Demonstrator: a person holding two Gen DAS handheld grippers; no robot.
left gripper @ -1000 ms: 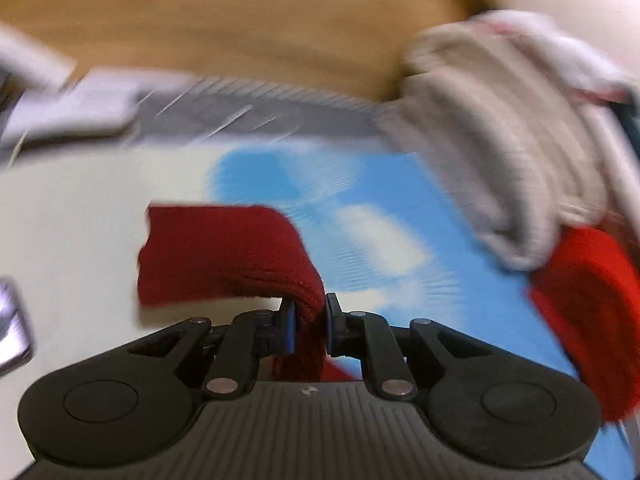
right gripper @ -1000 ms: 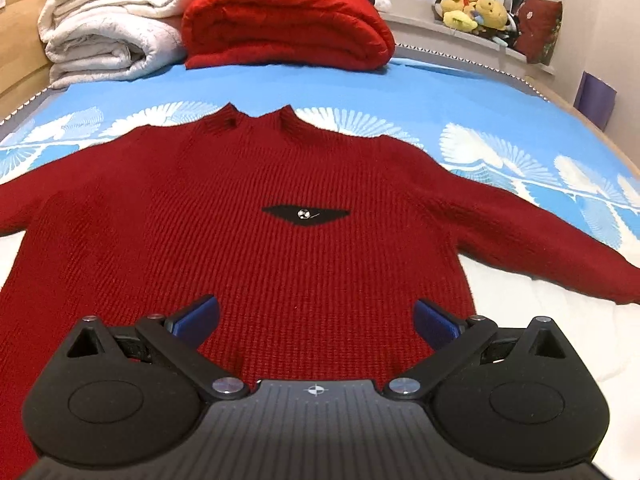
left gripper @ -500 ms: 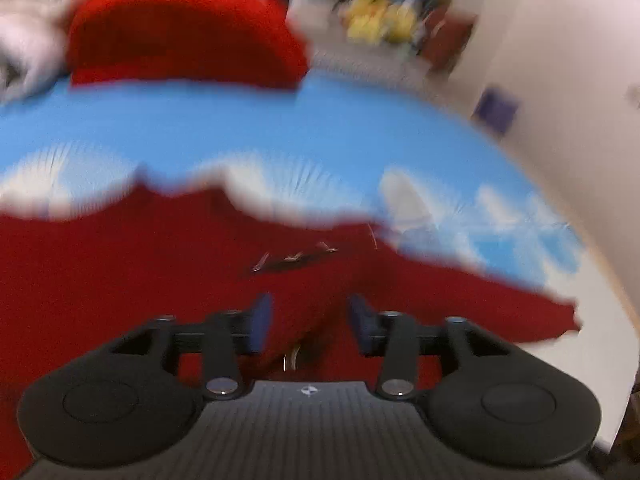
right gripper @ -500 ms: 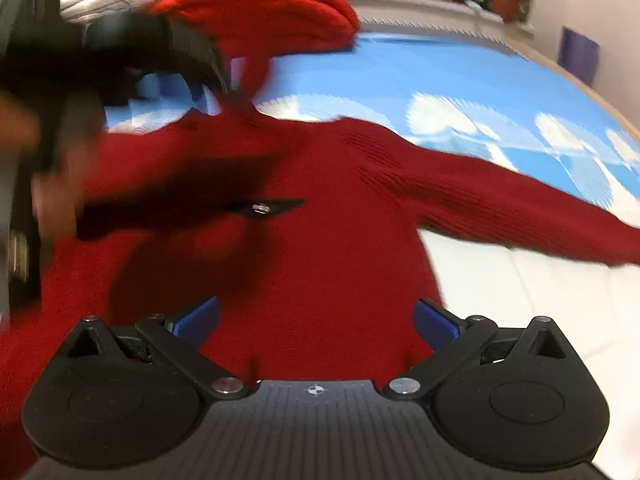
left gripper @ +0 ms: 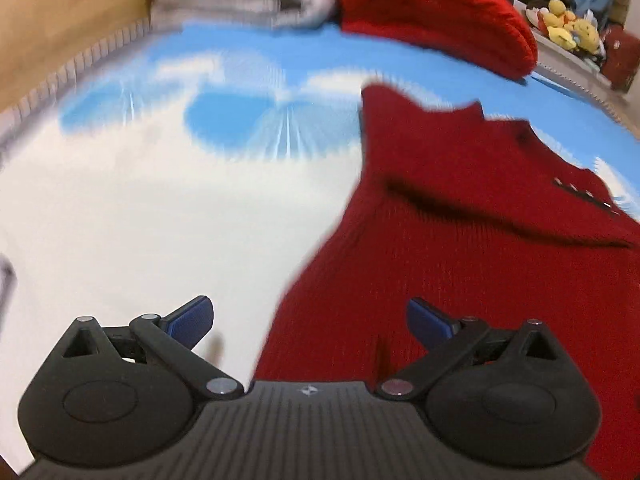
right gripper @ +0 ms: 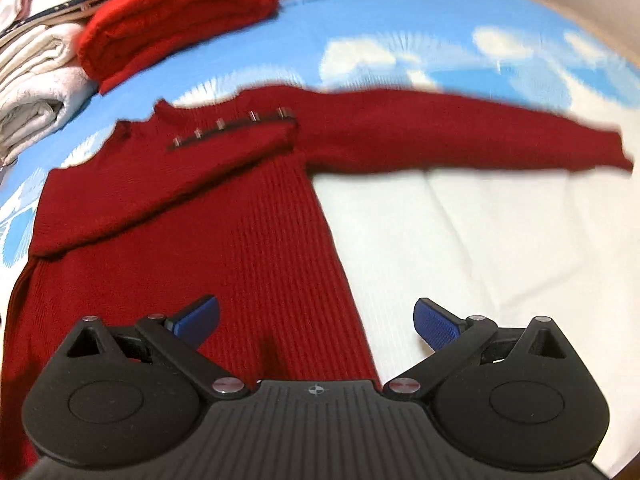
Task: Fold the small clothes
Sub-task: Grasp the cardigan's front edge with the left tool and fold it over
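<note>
A dark red knitted sweater lies flat on the bed. Its left sleeve is folded across the chest, while its right sleeve stretches out to the right. In the left wrist view the sweater fills the right half. My left gripper hovers over the sweater's left edge; its jaws are opening, spread wide, and hold nothing. My right gripper is open above the sweater's lower right edge, with nothing pressed between its blue pads.
The bed has a blue and white sheet. A folded bright red blanket and a stack of white bedding lie at the head of the bed. Plush toys sit on a ledge behind it.
My left gripper carried the left sleeve across the chest, let it go and swung back left, its jaws now wide. The right gripper shifted right and turned, staying open.
</note>
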